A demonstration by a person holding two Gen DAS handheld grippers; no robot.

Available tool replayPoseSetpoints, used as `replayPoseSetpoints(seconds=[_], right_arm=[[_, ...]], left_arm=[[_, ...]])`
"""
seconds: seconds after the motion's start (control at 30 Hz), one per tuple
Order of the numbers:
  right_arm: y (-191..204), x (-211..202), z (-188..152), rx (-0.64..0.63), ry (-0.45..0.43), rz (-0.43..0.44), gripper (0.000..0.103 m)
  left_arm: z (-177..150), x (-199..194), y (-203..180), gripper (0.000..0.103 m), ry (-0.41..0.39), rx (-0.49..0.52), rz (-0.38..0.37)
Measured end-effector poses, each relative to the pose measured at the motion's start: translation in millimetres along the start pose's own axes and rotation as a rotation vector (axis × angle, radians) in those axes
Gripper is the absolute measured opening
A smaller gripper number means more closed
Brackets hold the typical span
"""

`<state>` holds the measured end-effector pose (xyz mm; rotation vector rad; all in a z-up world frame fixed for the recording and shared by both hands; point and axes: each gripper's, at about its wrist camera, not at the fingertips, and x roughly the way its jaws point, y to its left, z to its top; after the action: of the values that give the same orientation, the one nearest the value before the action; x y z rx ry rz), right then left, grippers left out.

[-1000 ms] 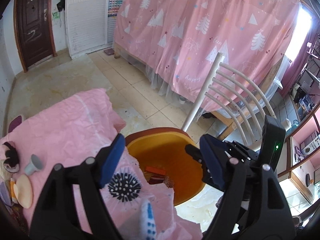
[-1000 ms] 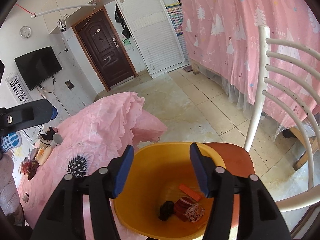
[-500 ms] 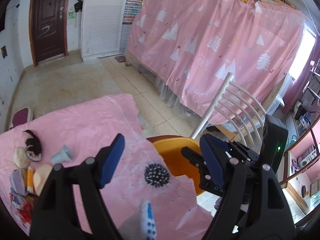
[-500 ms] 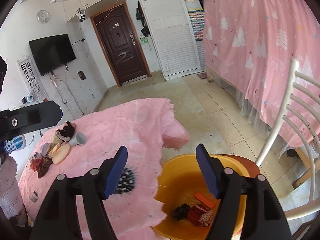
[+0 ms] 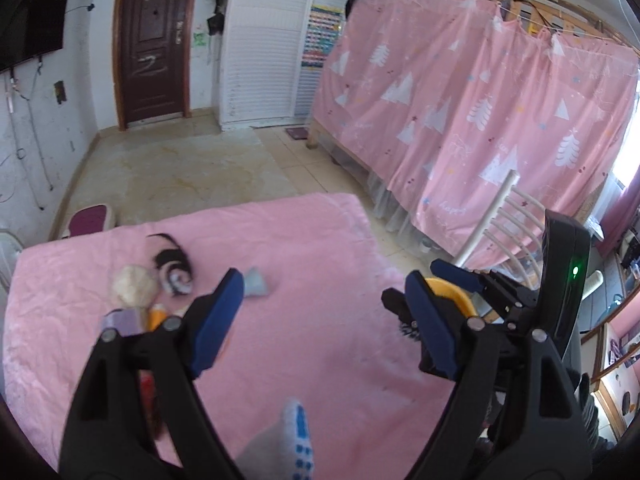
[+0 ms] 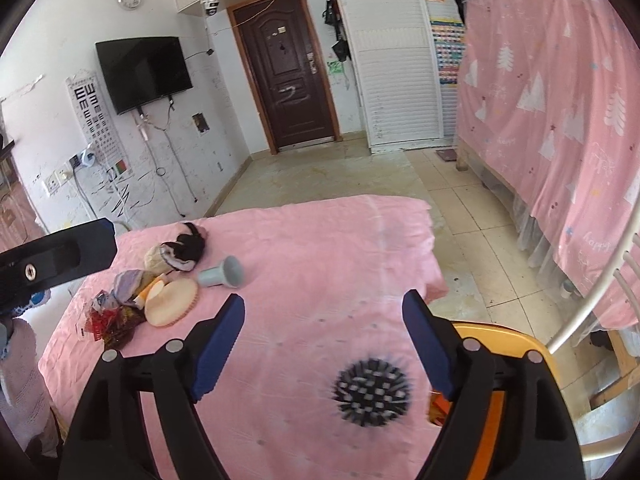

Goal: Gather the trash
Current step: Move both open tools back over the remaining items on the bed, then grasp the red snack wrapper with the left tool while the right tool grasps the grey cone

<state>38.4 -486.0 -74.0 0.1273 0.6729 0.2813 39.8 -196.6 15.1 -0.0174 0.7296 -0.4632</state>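
**Both tools released above the pink counter, trash clustered at its far left**

A pink cloth is covering the counter and is lying mostly bare; a tiled floor is stretching beyond it to a dark door, with a pink tree-print curtain hanging along the right; the trash pile is sitting at the counter's far left, and a grey cup is lying on its side just beside it; the orange basin is sitting off the counter's right edge, mostly hidden behind the right tool; its contents are showing only as an orange sliver; the left view is blurring the pile, and the left tool is cutting part of it off; both tools' jaws have just been opening and are standing wide with nothing between them; a dark spiky print is marking the cloth near the basin; a white chair back is standing close at the right.
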Motion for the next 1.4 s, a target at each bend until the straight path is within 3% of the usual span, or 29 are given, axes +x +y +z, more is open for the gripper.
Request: replayPoseSetpoints(seconds=[0.4,0.63,1.0,1.07,1.33,1.4], right_arm=[[56.5,33.9,11.9,-0.099,0.053,0.041,0.077],[77.3,46.3,21.0,-0.168,0.071,0.047,0.08],[93.1,91.4,26.6,-0.19,0.145,0.053,0.082],[93.6,98.3,27.3,-0.188,0.158,0.053,0.082],[93.7,122.1,30.3,-0.172,0.203,0.052,0.082],[95.2,128.1,30.8,-0.17,0.213,0.048,0.082]], left_arm=[[-31.1,-33.8,77.7,0.085,0.013,-0.064,0.17],[-50.9,-34.3,117.9,0.086,0.067,-0.129,0.2],[-78.2,-27.7,148.7,0.087,0.136,-0.16,0.215],[-79.5,-25.5,149.8,0.082,0.134,-0.157,0.209],[-82.2,-18.2,144.2,0.031,0.151,-0.126,0.124],[-81.8,-18.3,145.3,0.029,0.151,-0.129,0.117]])
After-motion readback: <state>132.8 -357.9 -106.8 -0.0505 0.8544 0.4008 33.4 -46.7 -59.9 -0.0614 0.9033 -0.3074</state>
